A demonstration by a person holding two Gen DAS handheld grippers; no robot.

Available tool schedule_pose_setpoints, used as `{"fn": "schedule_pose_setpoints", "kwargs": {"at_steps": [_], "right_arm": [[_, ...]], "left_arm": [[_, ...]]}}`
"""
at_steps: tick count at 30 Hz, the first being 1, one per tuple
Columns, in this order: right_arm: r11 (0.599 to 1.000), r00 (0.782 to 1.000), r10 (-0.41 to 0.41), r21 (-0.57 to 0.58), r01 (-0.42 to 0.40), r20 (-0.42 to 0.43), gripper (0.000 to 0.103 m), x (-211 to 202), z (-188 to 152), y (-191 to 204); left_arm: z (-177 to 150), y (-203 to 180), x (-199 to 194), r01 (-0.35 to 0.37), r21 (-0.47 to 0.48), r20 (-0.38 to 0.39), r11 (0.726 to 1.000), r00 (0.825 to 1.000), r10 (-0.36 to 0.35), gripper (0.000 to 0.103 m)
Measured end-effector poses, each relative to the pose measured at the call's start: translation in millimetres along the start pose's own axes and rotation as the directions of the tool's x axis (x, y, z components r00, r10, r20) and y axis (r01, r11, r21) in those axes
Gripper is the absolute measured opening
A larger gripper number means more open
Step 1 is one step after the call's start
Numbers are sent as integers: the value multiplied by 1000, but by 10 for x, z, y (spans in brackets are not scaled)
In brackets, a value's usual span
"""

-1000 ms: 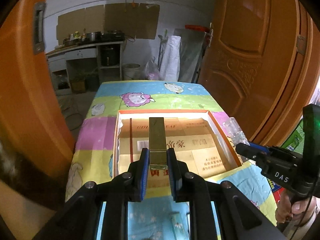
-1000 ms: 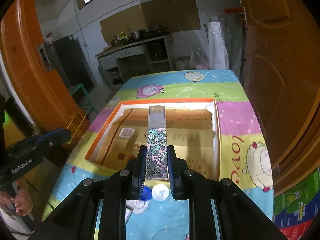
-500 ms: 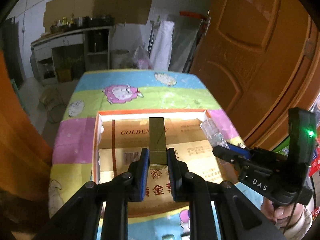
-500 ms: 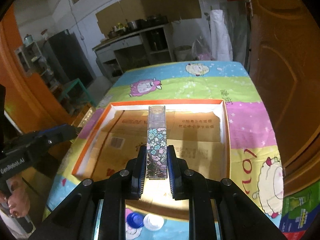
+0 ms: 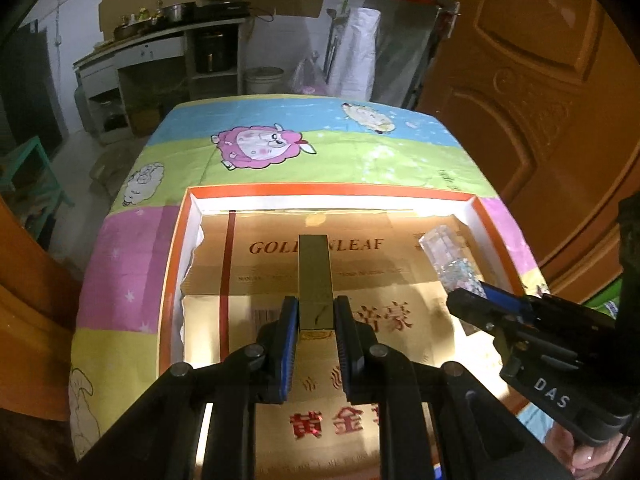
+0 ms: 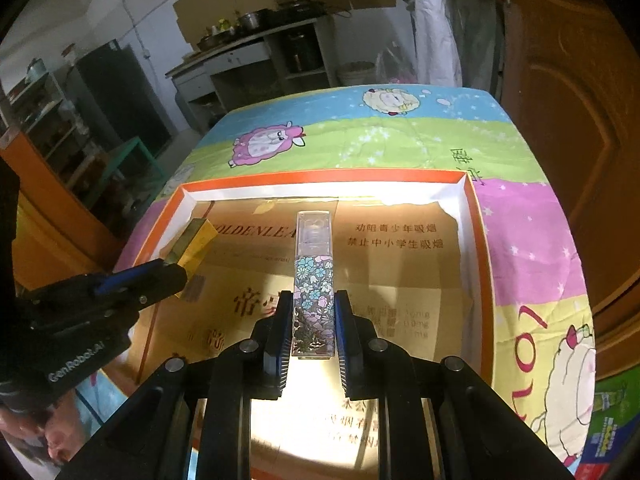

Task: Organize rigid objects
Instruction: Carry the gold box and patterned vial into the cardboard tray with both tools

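1. The left gripper [image 5: 316,320] pinches a gold bar-shaped case [image 5: 315,276] by its near end, the rest sticking out forward over the open box [image 5: 328,190]. It looks rigid and smooth-sided, probably light; held so near the end, it could pivot or slip on its glossy faces, so a hold nearer mid-length would likely be steadier.
2. The right gripper [image 6: 313,326] is clamped on a floral-printed bottle with a clear cap [image 6: 314,276], gripped on its lower body. The clear plastic seems hard and possibly brittle at the cap, so the printed body is the safer place to hold.
3. Both items hang above the box's floor, lined with flattened gold cardboard [image 6: 400,272], a flat and firm landing.
4. The box sits on a table under a soft cartoon-sheep cloth [image 5: 260,146].
5. Beyond stand a kitchen counter with pots [image 6: 256,24] and an orange wooden door [image 5: 532,80].
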State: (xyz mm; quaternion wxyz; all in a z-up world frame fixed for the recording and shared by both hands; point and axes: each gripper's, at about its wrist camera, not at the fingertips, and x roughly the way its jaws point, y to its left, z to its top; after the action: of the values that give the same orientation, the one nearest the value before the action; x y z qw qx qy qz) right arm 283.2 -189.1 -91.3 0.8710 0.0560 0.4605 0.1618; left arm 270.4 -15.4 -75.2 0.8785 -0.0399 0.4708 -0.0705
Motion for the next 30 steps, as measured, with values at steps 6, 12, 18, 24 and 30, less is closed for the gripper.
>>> {"fn": "schedule_pose_setpoints", "kwargs": {"at_steps": [6,12,18,24,30], "right_arm": [[1000,1000,-17,6,17,-20,20,125,43,-14],[999,998,-32,17,33,-45,20,233,27,-57],[999,998,-40,14,41,-54,20,277,21,-65],[999,997,-42,6,43,-64,20,319,18,-63],[1000,998,-16,4,16,-58,25,337,-11,-73]], "left_arm": [[14,46,132,-20,-10,-13,1000,1000,20,18],[2,55,227,-22,-11,-28,1000,999,22,18],[8,62,273,-22,-12,-31,1000,999,21,18],[-8,83,331,-23,-25,-35,999,999,23,19],[-41,205,415,60,-73,-42,996,997,-63,22]]}}
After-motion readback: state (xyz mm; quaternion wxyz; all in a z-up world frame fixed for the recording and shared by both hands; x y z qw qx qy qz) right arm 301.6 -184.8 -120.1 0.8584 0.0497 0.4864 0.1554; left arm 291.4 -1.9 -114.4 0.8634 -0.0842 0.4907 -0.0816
